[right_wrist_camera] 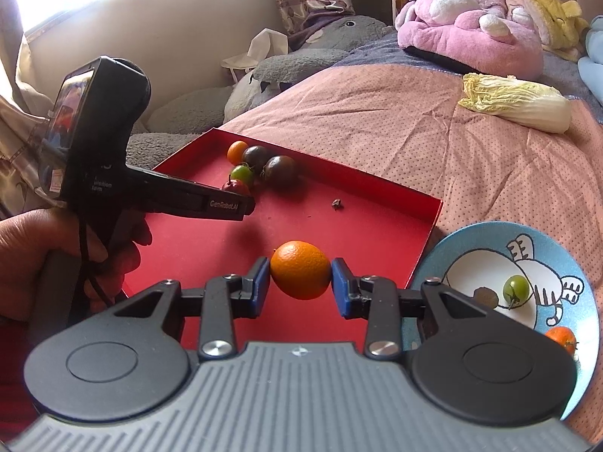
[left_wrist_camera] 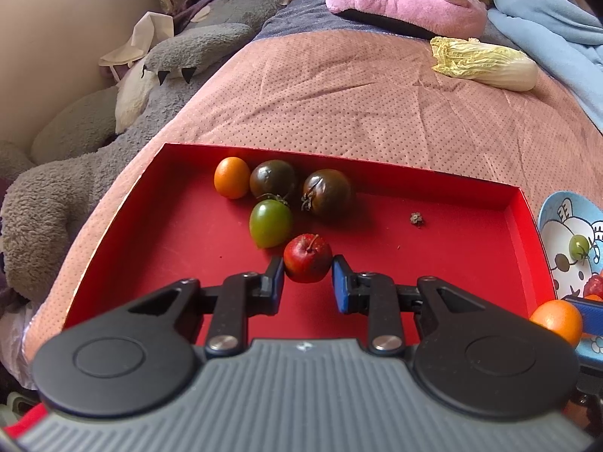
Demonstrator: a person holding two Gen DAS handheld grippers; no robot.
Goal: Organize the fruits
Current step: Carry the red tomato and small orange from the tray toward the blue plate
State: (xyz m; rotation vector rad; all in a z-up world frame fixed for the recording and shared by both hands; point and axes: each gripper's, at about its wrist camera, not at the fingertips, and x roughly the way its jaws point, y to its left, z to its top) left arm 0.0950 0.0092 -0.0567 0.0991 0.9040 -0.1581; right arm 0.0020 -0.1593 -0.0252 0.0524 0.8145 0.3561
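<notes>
Clamped between the left gripper (left_wrist_camera: 308, 269) pads, a small red apple (left_wrist_camera: 307, 259) sits low over the red tray (left_wrist_camera: 433, 263); the right gripper (right_wrist_camera: 300, 278) clasps an orange (right_wrist_camera: 300, 269) above the tray's near edge, beside the blue plate (right_wrist_camera: 565, 260).

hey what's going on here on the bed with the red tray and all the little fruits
A person is sorting fruit with a handheld gripper in each hand. The left gripper is shut on a small red apple-like fruit over the red tray, near a green tomato, two dark tomatoes and a small orange fruit. The right gripper is clamped on an orange above the tray's near side. A blue cartoon plate beside the tray holds another green tomato.
</notes>
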